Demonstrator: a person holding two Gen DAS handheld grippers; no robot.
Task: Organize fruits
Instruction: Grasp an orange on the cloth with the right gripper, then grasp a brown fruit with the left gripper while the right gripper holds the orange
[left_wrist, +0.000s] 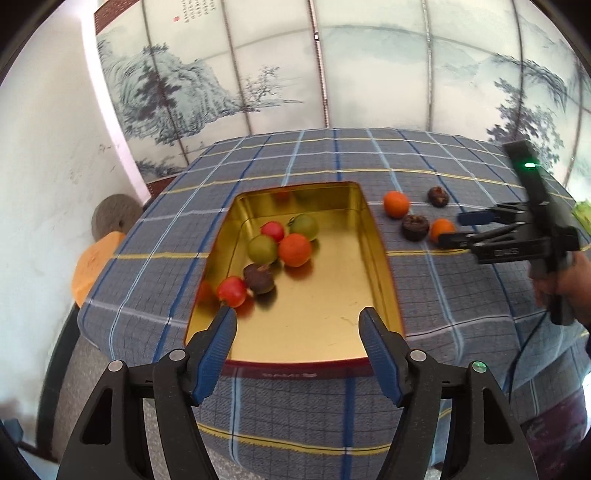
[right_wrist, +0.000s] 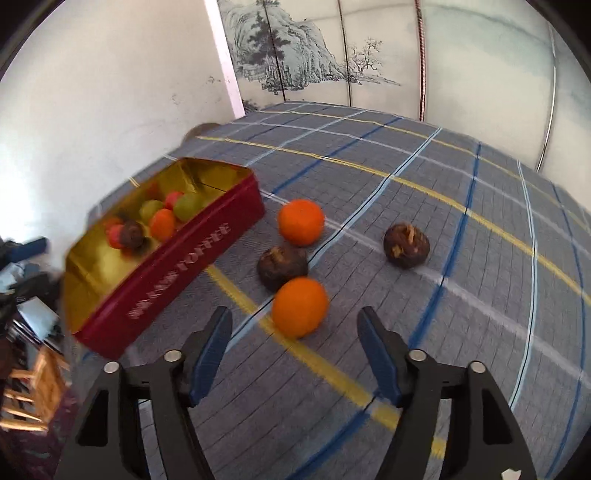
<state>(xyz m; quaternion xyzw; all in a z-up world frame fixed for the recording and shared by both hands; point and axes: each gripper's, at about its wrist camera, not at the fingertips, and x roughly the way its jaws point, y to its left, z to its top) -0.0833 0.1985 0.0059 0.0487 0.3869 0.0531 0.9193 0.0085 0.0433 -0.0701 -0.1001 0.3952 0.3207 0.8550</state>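
A red tin with a gold inside sits on the plaid cloth and holds several fruits: red, green, orange and a dark brown one. My left gripper is open and empty above the tin's near end. To the right of the tin lie two oranges and two dark brown fruits. My right gripper is open and empty, just short of the nearer orange; it also shows in the left wrist view.
The table has a grey-blue plaid cloth. A white wall stands to the left and a painted screen behind. An orange cushion and a round stone disc sit past the table's left edge.
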